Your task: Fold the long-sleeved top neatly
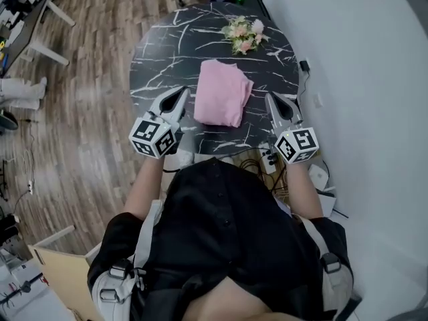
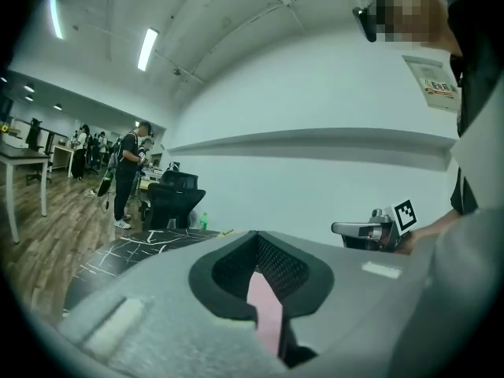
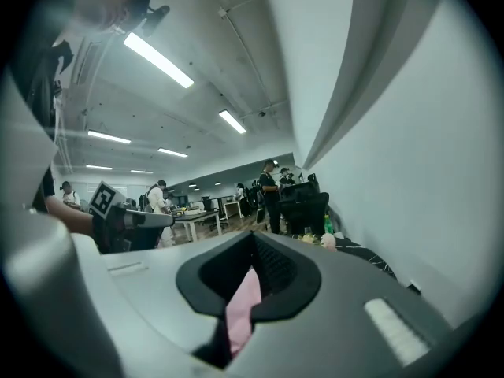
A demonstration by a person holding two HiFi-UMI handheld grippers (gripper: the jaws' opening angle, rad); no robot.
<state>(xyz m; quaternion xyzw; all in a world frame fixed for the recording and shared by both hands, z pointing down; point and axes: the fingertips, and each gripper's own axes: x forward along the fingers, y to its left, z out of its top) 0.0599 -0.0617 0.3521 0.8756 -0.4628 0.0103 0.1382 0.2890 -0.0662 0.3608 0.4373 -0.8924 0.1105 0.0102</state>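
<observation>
1. Office table point(image 1: 152, 65): the top point(image 1: 223, 92) lies folded between your tongs, touching neither.
2. Your left tongs point(image 1: 181, 92) and right tongs point(image 1: 271, 98) are both closed, holding nothing.
3. Folding looks finished; next, just square loose edges or withdraw.

The left gripper point(image 1: 180, 93) and right gripper point(image 1: 271, 99) are held out in front on extended forearms, well apart, pointed forward, with jaws closed together.
</observation>
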